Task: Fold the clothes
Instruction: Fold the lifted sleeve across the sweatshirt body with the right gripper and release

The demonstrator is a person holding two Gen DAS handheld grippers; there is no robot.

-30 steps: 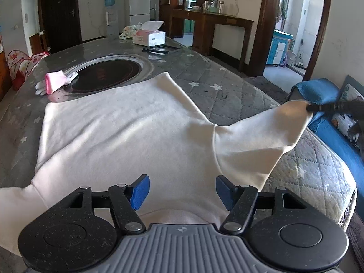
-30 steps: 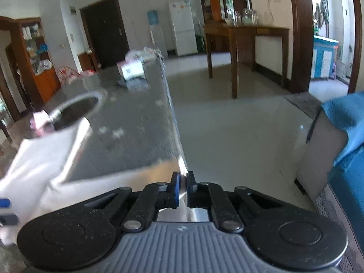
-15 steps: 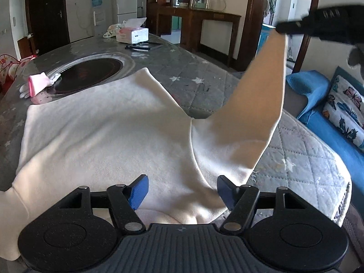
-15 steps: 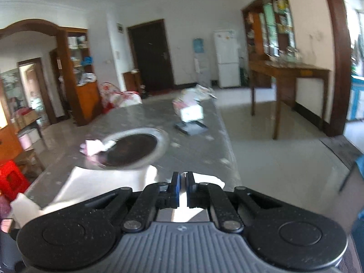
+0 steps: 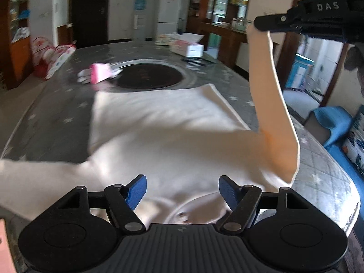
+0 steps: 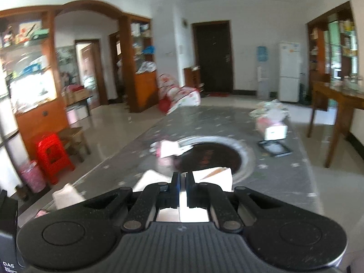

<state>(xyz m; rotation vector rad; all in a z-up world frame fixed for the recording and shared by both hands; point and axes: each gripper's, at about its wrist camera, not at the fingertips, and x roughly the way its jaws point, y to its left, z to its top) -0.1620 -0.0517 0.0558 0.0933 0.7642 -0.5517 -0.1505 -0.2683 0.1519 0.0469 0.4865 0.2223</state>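
A cream sweatshirt (image 5: 163,136) lies spread flat on the grey star-patterned table (image 5: 56,104), with its neckline just under my left gripper (image 5: 182,191). That gripper hovers over the collar, open, and nothing sits between its blue pads. The right sleeve (image 5: 270,104) rises steeply off the table, pinched at the cuff by my right gripper (image 5: 257,24) at the upper right. In the right wrist view the right gripper (image 6: 182,182) is shut, with cream cuff fabric (image 6: 213,175) showing just past the fingertips. The left sleeve trails off to the left.
A round black inset (image 5: 147,76) lies beyond the hem, with a pink-and-white cloth (image 5: 100,72) at its left rim. A tissue box (image 5: 188,46) and a black tablet (image 6: 275,149) sit at the far end. A blue sofa (image 5: 329,118) flanks the right; a red stool (image 6: 51,157) stands left.
The right gripper has carried the sleeve from stretched out low at the right up high and inward over the table. The left gripper has shifted sideways over the collar.
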